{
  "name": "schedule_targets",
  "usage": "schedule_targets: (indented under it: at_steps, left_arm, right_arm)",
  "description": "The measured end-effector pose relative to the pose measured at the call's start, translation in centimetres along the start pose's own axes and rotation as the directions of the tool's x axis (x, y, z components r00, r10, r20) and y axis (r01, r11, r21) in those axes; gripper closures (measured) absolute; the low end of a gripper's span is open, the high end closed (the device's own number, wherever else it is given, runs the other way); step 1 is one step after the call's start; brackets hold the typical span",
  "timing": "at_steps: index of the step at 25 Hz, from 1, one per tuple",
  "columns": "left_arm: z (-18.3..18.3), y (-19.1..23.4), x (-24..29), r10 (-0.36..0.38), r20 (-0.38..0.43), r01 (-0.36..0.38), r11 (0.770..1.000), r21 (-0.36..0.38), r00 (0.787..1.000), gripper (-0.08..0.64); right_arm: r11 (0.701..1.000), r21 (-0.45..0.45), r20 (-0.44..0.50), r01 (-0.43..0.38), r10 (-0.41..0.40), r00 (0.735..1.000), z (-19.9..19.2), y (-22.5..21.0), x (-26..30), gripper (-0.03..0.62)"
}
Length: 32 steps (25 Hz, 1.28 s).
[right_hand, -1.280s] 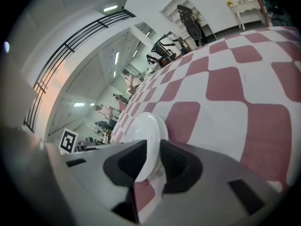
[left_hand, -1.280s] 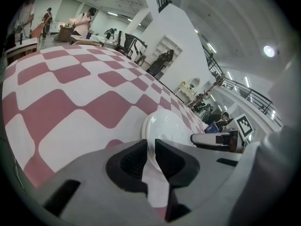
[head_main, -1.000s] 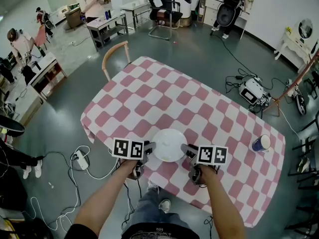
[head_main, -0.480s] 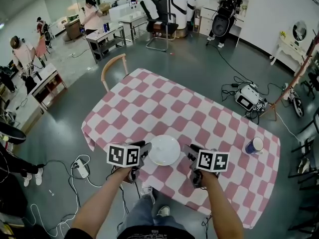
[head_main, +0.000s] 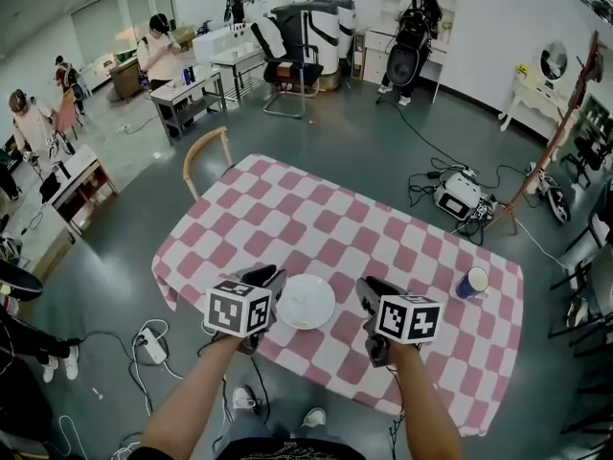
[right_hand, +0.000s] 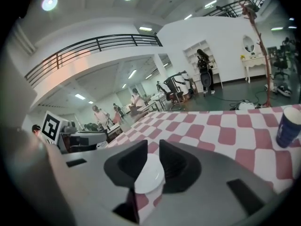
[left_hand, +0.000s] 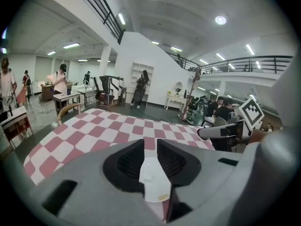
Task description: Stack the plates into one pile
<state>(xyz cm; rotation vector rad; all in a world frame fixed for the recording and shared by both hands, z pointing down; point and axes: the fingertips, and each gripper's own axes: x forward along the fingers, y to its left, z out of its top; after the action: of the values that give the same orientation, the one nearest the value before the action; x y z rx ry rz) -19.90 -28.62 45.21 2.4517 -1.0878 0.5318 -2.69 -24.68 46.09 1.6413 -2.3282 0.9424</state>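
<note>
Pink-checked table (head_main: 383, 247): plates (head_main: 305, 302) white, round, plain, one pile near edge.

The white round plate (head_main: 305, 302) lies flat on the pink and white table (head_main: 383, 228), close to the near edge. It looks like one neat pile. How many plates are in it cannot be told.
</note>
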Motion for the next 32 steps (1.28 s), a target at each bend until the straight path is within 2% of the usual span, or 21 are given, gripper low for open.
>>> schedule_targets:
  at_steps: [3, 8, 11, 17, 20, 28, 32]
  left_arm:
    - [1.7, -0.4, -0.5, -0.013, 0.034, 0.011, 0.998, 0.059, 0.999, 0.491]
    - [3.7, -0.1, -1.7, -0.051, 0.062, 0.042, 0.990, 0.136, 0.997, 0.502]
    - [5.2, -0.1, -2.5, -0.077, 0.093, 0.060, 0.983, 0.171, 0.993, 0.514]
    - [6.3, -0.3, -4.1, -0.117, 0.127, 0.085, 0.968, 0.237, 0.985, 0.523]
    - [6.2, -0.1, -4.5, -0.124, 0.126, 0.086, 0.958, 0.274, 0.984, 0.557]
    - [6.1, 1.2, -6.0, -0.140, 0.141, 0.094, 0.951, 0.293, 0.980, 0.557]
    - [6.0, 1.5, -6.8, -0.136, 0.153, 0.085, 0.951, 0.298, 0.979, 0.557]
  right_arm:
    - [0.997, -0.052, 0.043, 0.048, -0.046, 0.998, 1.5, 0.5, -1.2, 0.512]
    - [0.990, -0.073, 0.123, 0.122, -0.112, 0.986, 3.2, 2.3, -3.3, 0.528]
    - [0.977, -0.098, 0.164, 0.190, -0.172, 0.971, 3.8, 3.2, -4.6, 0.540]
    - [0.955, -0.118, 0.254, 0.274, -0.238, 0.938, 4.7, 5.8, -6.8, 0.576]
    - [0.941, -0.131, 0.279, 0.313, -0.268, 0.922, 4.6, 6.6, -7.6, 0.588]
    - [0.917, -0.136, 0.331, 0.374, -0.314, 0.890, 4.2, 8.7, -8.8, 0.588]
    - [0.913, -0.141, 0.342, 0.383, -0.318, 0.884, 4.2, 9.2, -9.3, 0.588]
